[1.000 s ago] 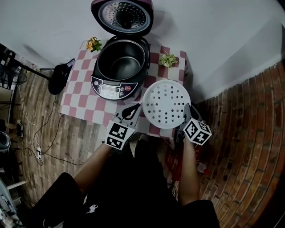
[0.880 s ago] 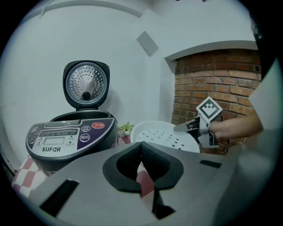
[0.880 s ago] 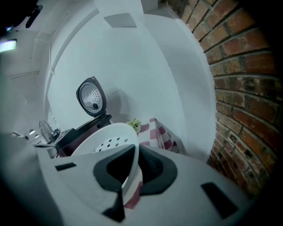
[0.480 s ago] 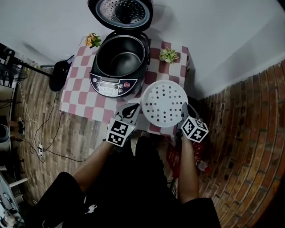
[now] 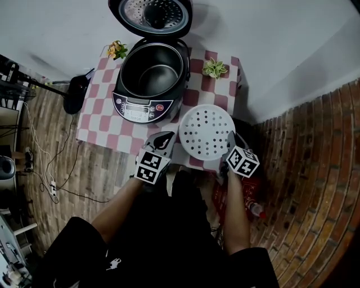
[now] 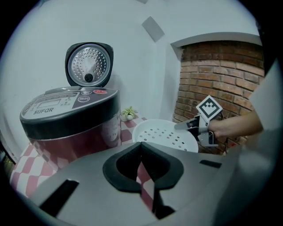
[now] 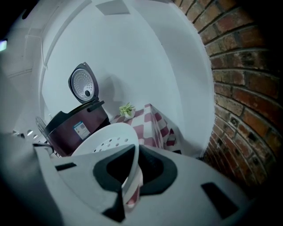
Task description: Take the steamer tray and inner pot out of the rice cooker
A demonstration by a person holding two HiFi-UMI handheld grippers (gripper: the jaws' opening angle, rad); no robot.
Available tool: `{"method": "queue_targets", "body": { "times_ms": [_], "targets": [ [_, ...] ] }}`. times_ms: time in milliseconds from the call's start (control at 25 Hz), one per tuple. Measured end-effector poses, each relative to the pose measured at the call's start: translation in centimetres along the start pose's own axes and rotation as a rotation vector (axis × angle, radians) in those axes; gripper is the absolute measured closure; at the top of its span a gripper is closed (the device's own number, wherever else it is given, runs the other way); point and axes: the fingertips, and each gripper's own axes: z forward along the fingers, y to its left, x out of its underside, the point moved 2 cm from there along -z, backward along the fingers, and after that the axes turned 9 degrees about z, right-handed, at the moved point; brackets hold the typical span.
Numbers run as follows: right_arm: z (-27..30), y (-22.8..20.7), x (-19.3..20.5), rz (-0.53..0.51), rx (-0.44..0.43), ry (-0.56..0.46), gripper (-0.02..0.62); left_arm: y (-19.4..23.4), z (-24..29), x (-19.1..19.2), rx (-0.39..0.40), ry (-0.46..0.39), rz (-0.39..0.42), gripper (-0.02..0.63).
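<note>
While the right gripper [image 7: 134, 154] stays clenched on the near rim of the white tray [image 7: 106, 137], the thin edge runs straight up between its pads. That is a pinch on the lip, so the perforated disc hangs out flat ahead of the hand. Over on the other side, the left gripper [image 6: 140, 148] is closed up tight on nothing, and only checked cloth shows past its tips. It is simply riding along at the front edge of the table [image 5: 101, 121], just left of the tray.

Out from the jaws, the tray sits over the front right corner of the table, clear of the cooker [image 5: 140, 107]. That looks like a sensible spot to park it, with open cloth there and the route back to the cooker free. Whether it already touches the cloth, I cannot tell.

The cooker stands at the back left with its lid [image 5: 151, 14] thrown up, and the pot [image 5: 152, 76] is still down inside. So that is half the job waiting. A flower [image 5: 117, 50] marks the back left corner and a plant [image 5: 215, 68] the back right.

Against a second ago, the tray reads smaller from above and both hands have sunk toward the table. Neither grip has changed.
</note>
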Motion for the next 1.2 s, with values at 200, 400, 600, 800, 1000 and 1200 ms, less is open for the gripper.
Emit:
{"method": "queue_targets", "body": {
  "times_ms": [200, 400, 600, 800, 1000, 1200],
  "targets": [
    [0.7, -0.8, 0.5, 0.005, 0.03, 0.012, 0.571, 0.1, 0.1, 0.2, 0.003, 0.01, -0.001, 0.603],
    [1.6, -1.0, 1.1, -0.006, 0.043, 0.037, 0.568, 0.5, 0.0, 0.6, -0.003, 0.016, -0.005, 0.603],
    [2.0, -1.5, 1.6, -0.013, 0.062, 0.069, 0.565, 0.9, 0.0, 0.6, -0.004, 0.019, -0.011, 0.603],
    [2.2, -1.5, 2.0, -0.056, 0.054, 0.105, 0.495, 0.8, -0.1, 0.0, 0.004, 0.007, -0.001, 0.603],
    [1.2, -0.8, 0.2, -0.117, 0.035, 0.075, 0.433, 0.5, -0.7, -1.5, 0.021, -0.026, -0.003, 0.603],
    [-0.1, 1.6, -2.7, -0.14, -0.049, 0.016, 0.433, 0.0, -1.5, -3.4, 0.044, -0.07, -0.018, 0.603]
  ]
}}
